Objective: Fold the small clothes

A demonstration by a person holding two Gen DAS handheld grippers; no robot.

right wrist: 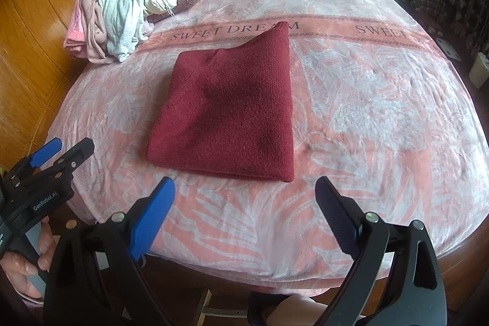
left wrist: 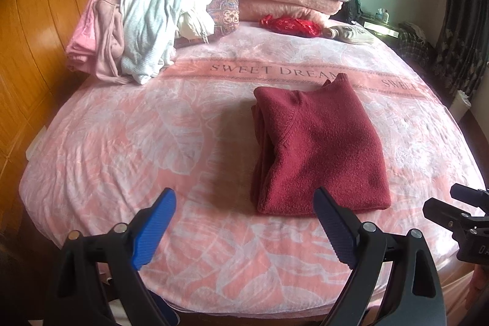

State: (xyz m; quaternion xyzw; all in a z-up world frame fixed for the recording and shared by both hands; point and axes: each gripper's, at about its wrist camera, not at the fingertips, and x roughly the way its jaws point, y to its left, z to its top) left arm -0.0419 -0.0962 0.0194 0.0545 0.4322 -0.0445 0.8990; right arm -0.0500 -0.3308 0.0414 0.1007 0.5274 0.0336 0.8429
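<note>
Left wrist view, folded maroon sweater [left wrist: 318,148] just beyond open left gripper [left wrist: 244,197]

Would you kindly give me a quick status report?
Left gripper open, empty. Right gripper open, empty. Maroon sweater folded on the pink blanket, untouched. Nothing in the way.

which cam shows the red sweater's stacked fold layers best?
Left wrist: the sweater's left edge faces it, so the stacked layers show. Right wrist shows the sweater only as a flat top face.
</note>
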